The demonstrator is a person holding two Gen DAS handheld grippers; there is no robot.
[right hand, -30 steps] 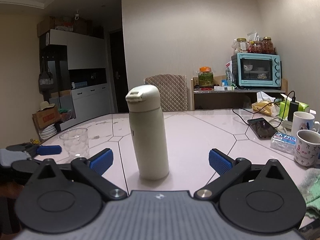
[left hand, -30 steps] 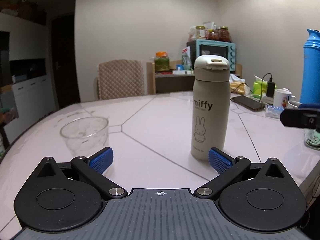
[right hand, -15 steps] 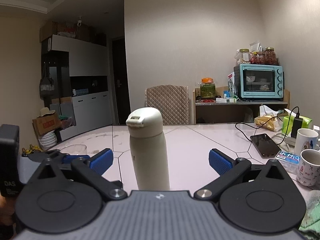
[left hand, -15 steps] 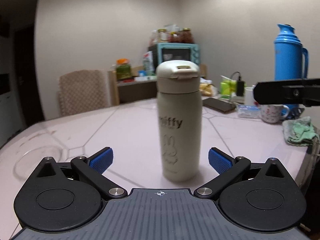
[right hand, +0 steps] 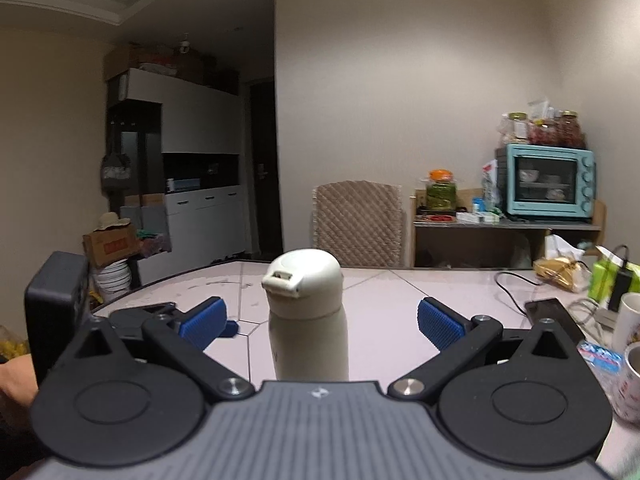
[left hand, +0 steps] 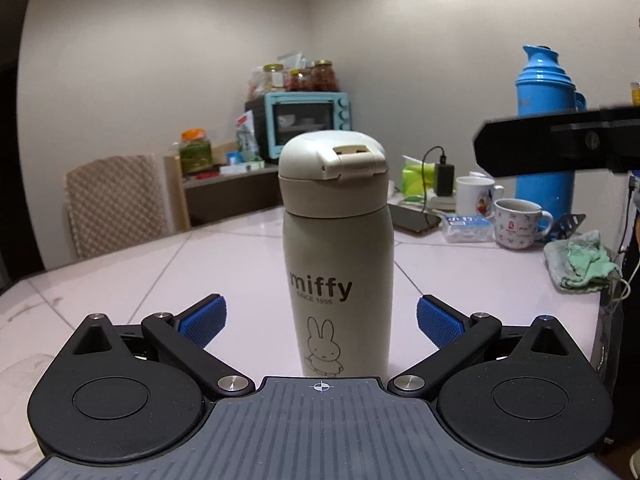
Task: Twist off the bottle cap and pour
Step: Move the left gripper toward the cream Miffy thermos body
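A cream "miffy" flask with a flip-top cap stands upright on the pale table. My left gripper is open, its blue pads either side of the flask's lower body, not touching. My right gripper is open and higher, level with the flask's cap and upper body. The right gripper's body shows as a black bar in the left wrist view. The glass is out of view.
Two mugs, a phone, a charger with cable, a tissue pack and a green cloth lie at the table's right. A blue thermos stands behind them. A chair and a shelf with a teal oven are beyond.
My left gripper swung right and came closer, so the flask now sits centred between its pads and the glass left view. My right gripper rose toward the cap.
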